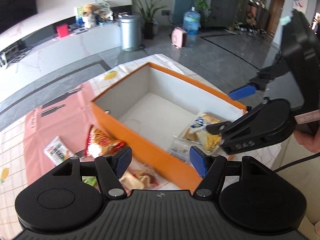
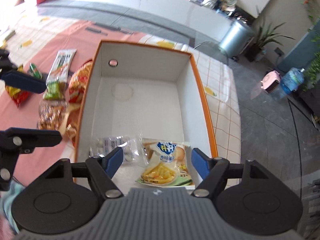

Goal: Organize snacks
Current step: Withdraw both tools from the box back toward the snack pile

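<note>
**Kid:** Are your fingers holding a snack?

**Me:** No. My right gripper [image 2: 157, 163] is spread wide with nothing in it, right over the bread pack [image 2: 167, 165] lying in the orange box [image 2: 204, 92]. My left gripper [image 1: 161, 161] is wide apart too, over the box's near wall.

**Kid:** Why there?

**Me:** I think it goes next for the red bag [image 1: 101, 143] waiting on the tabletop [image 1: 14, 160].
</note>
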Demonstrator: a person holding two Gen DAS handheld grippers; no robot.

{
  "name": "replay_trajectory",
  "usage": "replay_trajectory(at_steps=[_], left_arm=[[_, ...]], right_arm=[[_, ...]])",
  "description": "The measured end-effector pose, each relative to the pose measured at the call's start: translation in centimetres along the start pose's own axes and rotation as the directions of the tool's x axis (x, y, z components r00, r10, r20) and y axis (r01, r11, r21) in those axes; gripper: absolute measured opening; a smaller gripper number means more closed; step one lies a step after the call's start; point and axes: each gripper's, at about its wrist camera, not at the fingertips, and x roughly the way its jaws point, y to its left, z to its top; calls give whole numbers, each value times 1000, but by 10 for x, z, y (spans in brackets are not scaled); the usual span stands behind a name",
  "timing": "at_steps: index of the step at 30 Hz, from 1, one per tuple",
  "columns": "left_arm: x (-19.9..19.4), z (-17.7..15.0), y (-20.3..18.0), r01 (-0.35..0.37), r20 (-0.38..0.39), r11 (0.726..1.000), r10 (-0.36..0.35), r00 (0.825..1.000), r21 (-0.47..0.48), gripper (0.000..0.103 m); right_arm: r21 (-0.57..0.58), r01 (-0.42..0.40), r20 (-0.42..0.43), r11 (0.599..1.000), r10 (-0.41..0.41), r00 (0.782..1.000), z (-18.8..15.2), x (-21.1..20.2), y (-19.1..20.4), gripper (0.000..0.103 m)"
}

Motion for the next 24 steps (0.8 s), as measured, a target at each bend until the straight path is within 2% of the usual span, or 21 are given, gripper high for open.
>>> replay_trajectory(at_steps=[2, 4, 6, 9, 14, 18, 21, 24], left_arm=[[-11, -9, 10, -30, 13, 999, 31, 999, -27, 78], [-20, -17, 20, -56, 17, 996, 58, 998, -69, 78], [-32, -27, 34, -81, 17, 991, 83, 996, -111, 78], [-46, -41, 54, -131, 10, 976, 135, 991, -171, 78], [-70, -66, 89, -213, -10, 942, 217, 976, -261, 78], [-90, -86, 122, -221, -15, 922, 228, 974, -319, 78], [-99, -95, 141, -241, -11, 921, 249, 968, -306, 78], [-97, -100, 154, -258, -30, 920, 261, 965, -294, 78]], right_arm=[[53, 24, 48, 998, -27, 998, -1, -11, 7, 76], [110, 39, 106, 993, -51, 993, -4, -20, 14, 85], [180, 32, 142, 983, -58, 988, -9, -26, 23, 85], [281, -41, 189, 959, -14, 982, -17, -31, 39, 85], [353, -161, 275, 922, 62, 959, -28, -35, 84, 85], [341, -218, 294, 915, 117, 949, -33, -26, 123, 85], [311, -187, 255, 932, 108, 961, -33, -11, 146, 84], [343, -190, 222, 920, 117, 968, -35, 3, 155, 84]])
